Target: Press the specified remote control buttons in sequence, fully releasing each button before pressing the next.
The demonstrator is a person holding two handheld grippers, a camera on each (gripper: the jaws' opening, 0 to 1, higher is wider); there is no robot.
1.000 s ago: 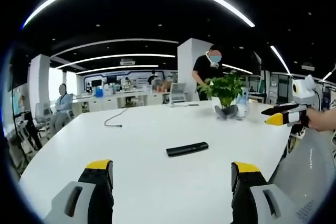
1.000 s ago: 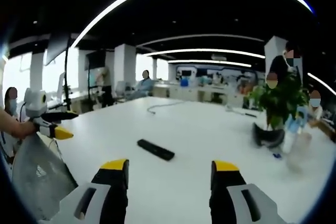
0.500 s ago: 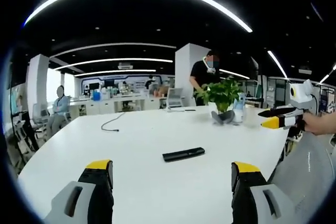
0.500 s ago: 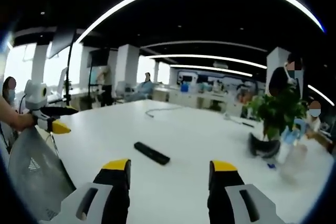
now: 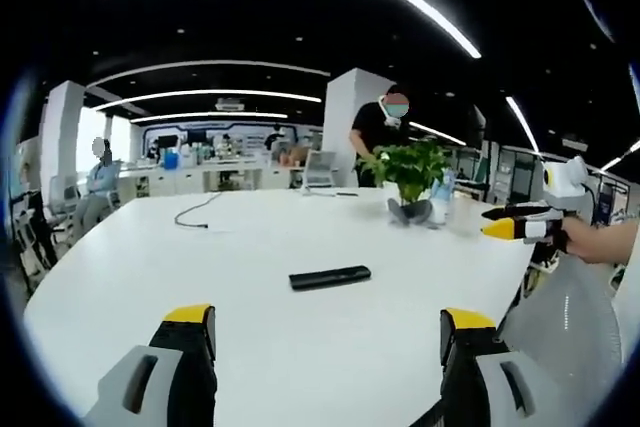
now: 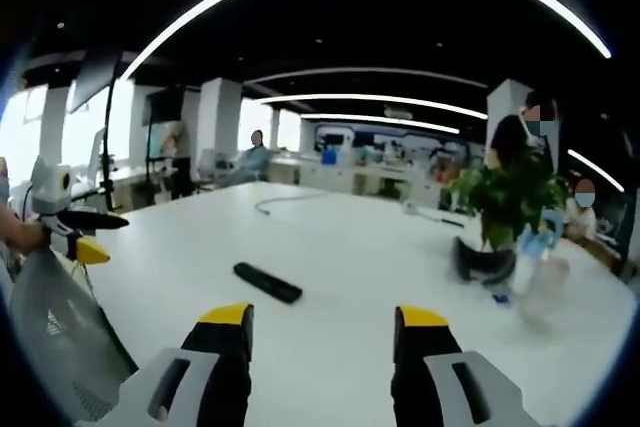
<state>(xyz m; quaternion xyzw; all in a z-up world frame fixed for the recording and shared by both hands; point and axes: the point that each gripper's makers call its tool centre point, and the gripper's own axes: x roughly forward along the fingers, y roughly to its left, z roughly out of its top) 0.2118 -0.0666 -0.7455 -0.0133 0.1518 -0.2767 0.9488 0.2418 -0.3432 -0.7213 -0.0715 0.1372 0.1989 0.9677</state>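
A black remote control (image 5: 329,277) lies flat near the middle of the white table (image 5: 130,277); in the right gripper view the remote (image 6: 267,282) sits left of centre. My left gripper (image 5: 329,332) is open, held above the table's near edge, well short of the remote. My right gripper (image 6: 319,329) is also open, nothing between its jaws, likewise short of the remote. The right gripper (image 5: 515,227) shows at the right edge of the left gripper view; the left gripper (image 6: 80,235) shows at the left edge of the right gripper view, each held by a hand.
A potted green plant (image 5: 411,179) stands on the table's far side, with a bottle beside it. A thin cable (image 5: 192,215) lies farther back. A person (image 5: 380,137) stands behind the plant; others sit in the background. A grey chair back (image 6: 60,317) is near the table edge.
Both views have shifted slightly, so the remote sits a little further left in each. Both grippers stay open and apart from the remote.
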